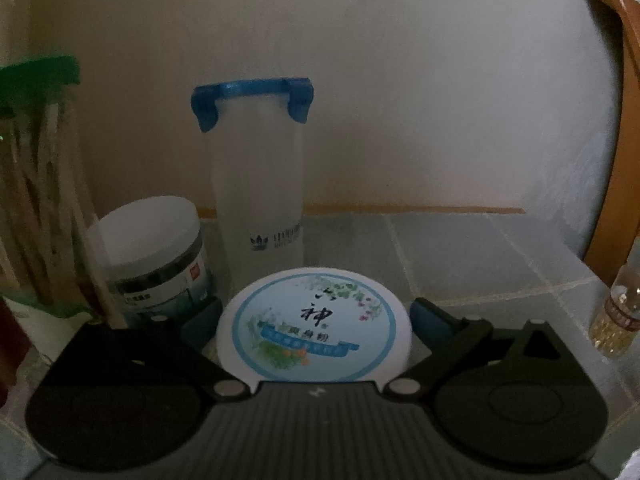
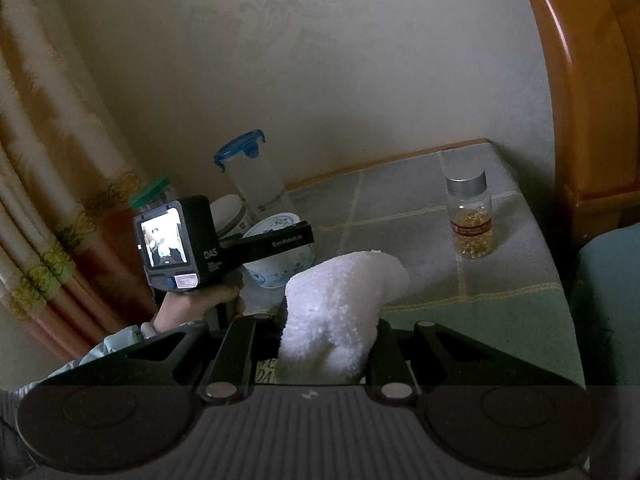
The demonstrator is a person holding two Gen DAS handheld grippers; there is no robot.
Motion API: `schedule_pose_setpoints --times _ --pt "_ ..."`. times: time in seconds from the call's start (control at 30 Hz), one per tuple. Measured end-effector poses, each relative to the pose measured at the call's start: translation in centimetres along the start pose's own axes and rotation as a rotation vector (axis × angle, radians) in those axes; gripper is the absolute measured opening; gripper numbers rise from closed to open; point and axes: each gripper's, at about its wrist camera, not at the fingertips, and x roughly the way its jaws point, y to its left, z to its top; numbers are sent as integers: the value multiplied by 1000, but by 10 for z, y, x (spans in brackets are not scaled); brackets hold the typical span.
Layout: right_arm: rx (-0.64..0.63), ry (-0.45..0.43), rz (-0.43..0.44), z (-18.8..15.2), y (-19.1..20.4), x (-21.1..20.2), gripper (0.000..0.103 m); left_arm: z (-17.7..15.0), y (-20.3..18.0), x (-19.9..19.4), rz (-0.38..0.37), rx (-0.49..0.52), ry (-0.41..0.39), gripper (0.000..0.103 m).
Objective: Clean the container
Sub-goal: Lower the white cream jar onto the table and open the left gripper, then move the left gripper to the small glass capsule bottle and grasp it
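Here the left tongs (image 1: pixel 316 316) seemingly clasp the round tin (image 1: pixel 314 326); right tongs (image 2: pixel 328 332) pinch a white cloth (image 2: pixel 340 300); jars crowd behind.

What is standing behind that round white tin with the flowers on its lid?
Right behind the round tin stands a tall frosted canister with a blue clip lid, and a short white-lidded jar to its left. The tin hides the canister's foot; its contents cannot be made out.

round tin (image 1: pixel 315 326): "六神" | left hand-held gripper (image 2: pixel 276 240): "DAS", "GenRobot.AI"

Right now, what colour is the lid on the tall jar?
Blue, on the tall jar; clearest in the left wrist view.
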Motion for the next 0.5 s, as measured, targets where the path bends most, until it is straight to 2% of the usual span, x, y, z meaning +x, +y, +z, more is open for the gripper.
schedule_pose_setpoints --times 0.1,0.17,0.3,0.4,0.5 --pt "-2 -2 1 -1 1 -1 20 2 1 -8 -15 -7 -22 100" --pt "-2 -3 2 -1 1 -2 20 4 0 -17 -61 -7 -44 100" --pt "1 -2 0 -3 1 -2 20 6 -9 -41 -227 53 -111 101" --pt "2 1 2 -4 2 -1 20 3 -18 -49 -324 103 -111 102" --pt "-1 0 5 -4 5 -2 20 -5 -26 -48 -369 138 -87 102"
